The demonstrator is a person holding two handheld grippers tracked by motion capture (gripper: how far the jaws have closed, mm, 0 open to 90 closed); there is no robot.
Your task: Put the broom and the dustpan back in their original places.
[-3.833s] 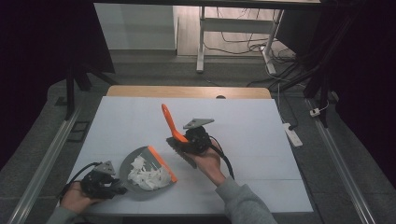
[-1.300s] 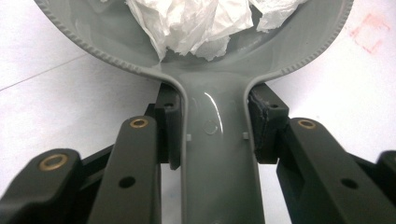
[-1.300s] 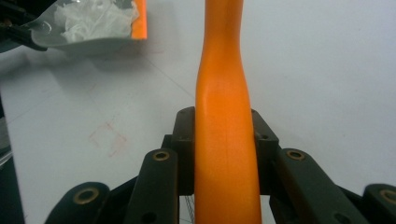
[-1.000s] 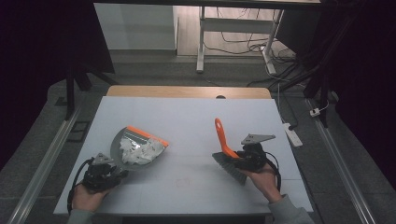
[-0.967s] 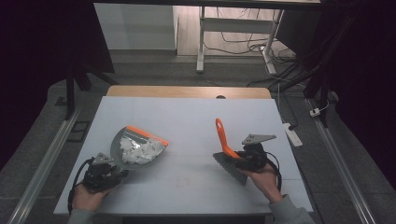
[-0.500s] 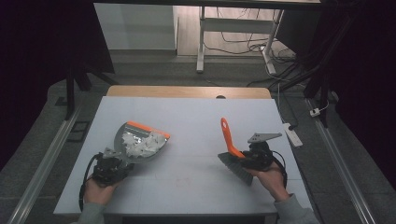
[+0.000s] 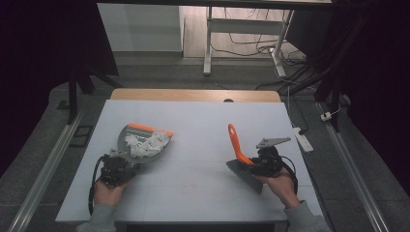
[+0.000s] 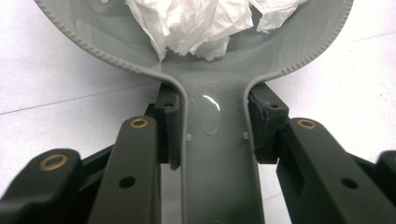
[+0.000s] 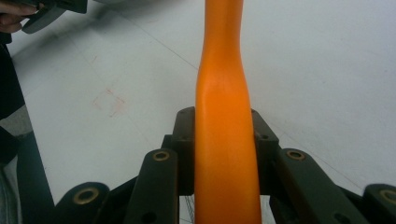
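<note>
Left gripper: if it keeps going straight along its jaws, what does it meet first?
The left gripper is shut on the dustpan handle, so the pan with crumpled tissue leads. Beyond it, bare white table as far as shown.

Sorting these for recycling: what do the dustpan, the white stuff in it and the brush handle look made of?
Dustpan: likely moulded grey plastic, glossy, with a ribbed rim. White wads: crumpled tissue or thin paper, matte and creased. Brush handle: smooth orange plastic, faint sheen.

The right gripper [image 9: 223,140] clamps an orange brush handle [image 9: 224,140] between its jaws, the handle running straight ahead over the white table [image 9: 327,70].
</note>
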